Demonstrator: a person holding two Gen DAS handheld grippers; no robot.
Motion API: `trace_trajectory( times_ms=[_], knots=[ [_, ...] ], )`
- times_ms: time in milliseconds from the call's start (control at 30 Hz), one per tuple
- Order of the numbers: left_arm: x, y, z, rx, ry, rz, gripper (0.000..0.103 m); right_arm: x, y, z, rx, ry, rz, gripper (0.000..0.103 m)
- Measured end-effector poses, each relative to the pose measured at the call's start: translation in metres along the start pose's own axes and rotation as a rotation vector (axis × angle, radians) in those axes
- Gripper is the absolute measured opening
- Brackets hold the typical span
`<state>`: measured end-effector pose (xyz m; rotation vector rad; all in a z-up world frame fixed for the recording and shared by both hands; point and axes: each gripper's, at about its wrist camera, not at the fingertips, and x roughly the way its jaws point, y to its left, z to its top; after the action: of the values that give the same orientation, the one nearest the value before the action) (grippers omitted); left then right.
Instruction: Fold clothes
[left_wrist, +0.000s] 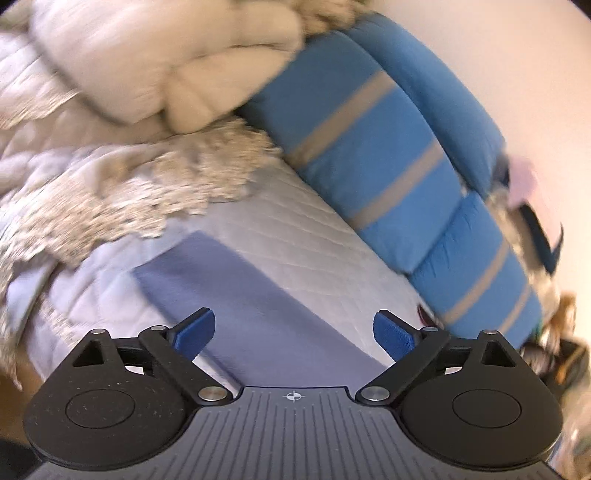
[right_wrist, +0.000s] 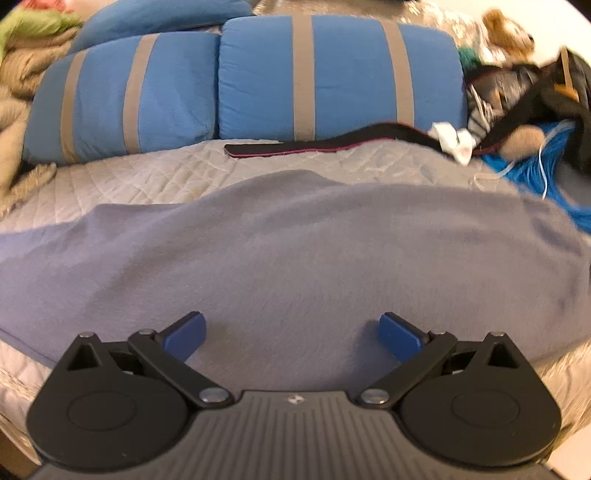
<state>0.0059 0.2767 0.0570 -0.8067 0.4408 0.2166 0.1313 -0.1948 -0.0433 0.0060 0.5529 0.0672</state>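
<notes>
Nearest in the right wrist view, the right tool (right_wrist: 291, 338) stood with its blue pads wide apart and nothing between them, poised over the grey-lavender garment (right_wrist: 295, 251). That garment lay spread flat across the near part of the bed (right_wrist: 147, 177), reaching from the left edge to the right edge of the view. The bed carried a pale quilted cover. Beyond the garment, a black strap with a pink edge (right_wrist: 314, 144) lay along the cover. Two blue cushions with tan stripes (right_wrist: 332, 77) stood against the far side. A heap of mixed items, including a brown soft toy (right_wrist: 508, 31), sat at far right; beige bedding (right_wrist: 22, 74) sat at far left.

In the left wrist view, which was tilted and blurred, the left tool (left_wrist: 293, 332) also stood spread wide, holding nothing. A folded edge of the same garment (left_wrist: 236, 295) lay just ahead of it. Farther off lay a fringed beige throw (left_wrist: 147, 195), then cream pillows (left_wrist: 166, 55). The blue cushions (left_wrist: 388, 166) ran along a plain pale wall (left_wrist: 517, 74).
</notes>
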Motion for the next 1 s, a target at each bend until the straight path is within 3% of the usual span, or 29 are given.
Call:
trace_trajectory(
  times_ms=[133, 467, 567, 767, 1000],
  knots=[
    [-0.004, 0.034, 0.002, -0.133, 0.006, 0.002, 0.095, -0.001, -0.002, -0.002, 0.01, 0.004, 0.007, 0.103],
    [0.019, 0.088, -0.015, -0.459, 0.015, -0.118, 0.095, 0.001, 0.0, -0.004, 0.004, -0.001, 0.0, 0.103],
    [0.024, 0.099, -0.021, -0.548, -0.015, -0.177, 0.1, 0.0, 0.001, -0.004, 0.003, -0.003, -0.002, 0.103],
    [0.031, 0.106, -0.024, -0.622, -0.036, -0.24, 0.102, 0.001, 0.002, -0.005, -0.002, -0.007, -0.004, 0.103],
    [0.031, 0.102, -0.024, -0.609, -0.042, -0.232, 0.102, 0.0, 0.002, -0.006, -0.002, -0.011, -0.003, 0.103]
  ],
)
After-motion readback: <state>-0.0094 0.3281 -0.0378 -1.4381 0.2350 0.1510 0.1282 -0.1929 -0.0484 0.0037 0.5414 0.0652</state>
